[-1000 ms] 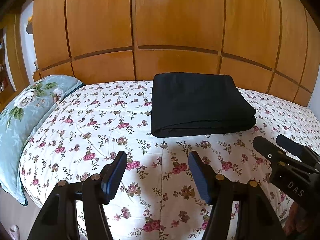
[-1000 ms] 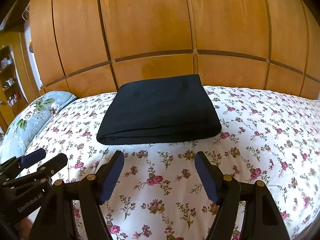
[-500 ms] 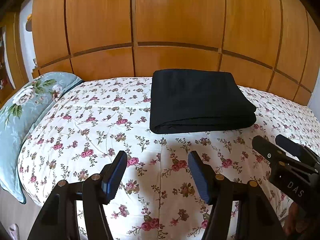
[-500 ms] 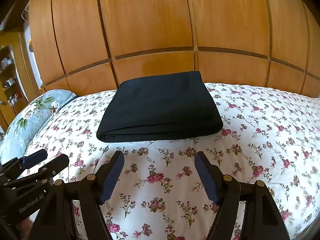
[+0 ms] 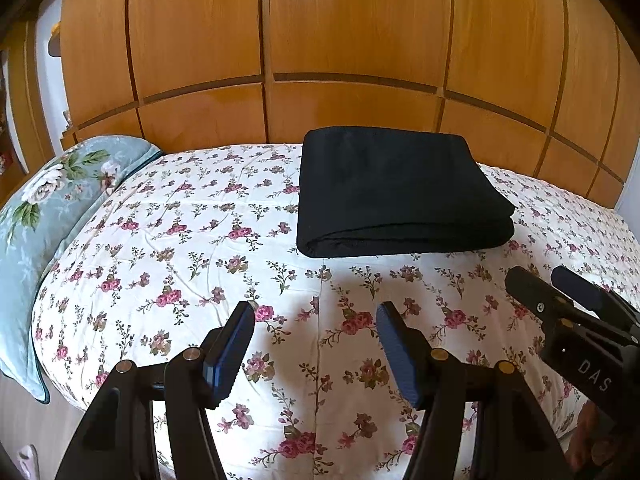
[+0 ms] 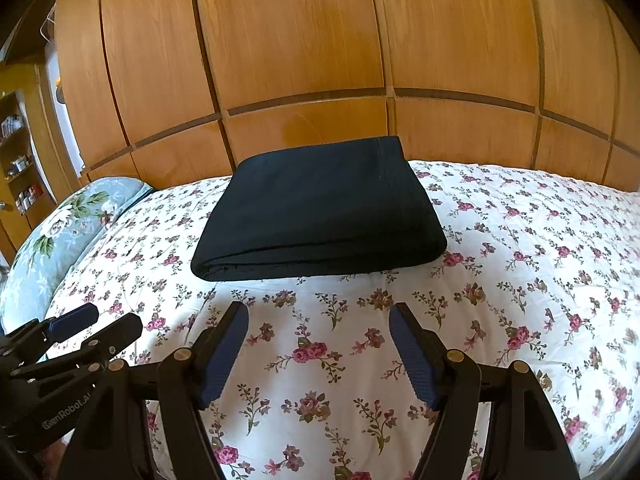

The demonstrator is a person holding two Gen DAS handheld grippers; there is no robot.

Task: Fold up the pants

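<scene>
Evidently folded, the black fabric pants (image 6: 316, 208) lie squared on the floral quilted bedspread (image 6: 520, 264), near the wooden headboard (image 6: 300, 60). Left gripper (image 5: 316, 344) and right gripper (image 6: 318, 344) hover apart, jaws wide, empty. Any snag would undo layers.

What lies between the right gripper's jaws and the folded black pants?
Only bare floral bedspread separates the right gripper from the pants; the right wrist view shows it.
</scene>
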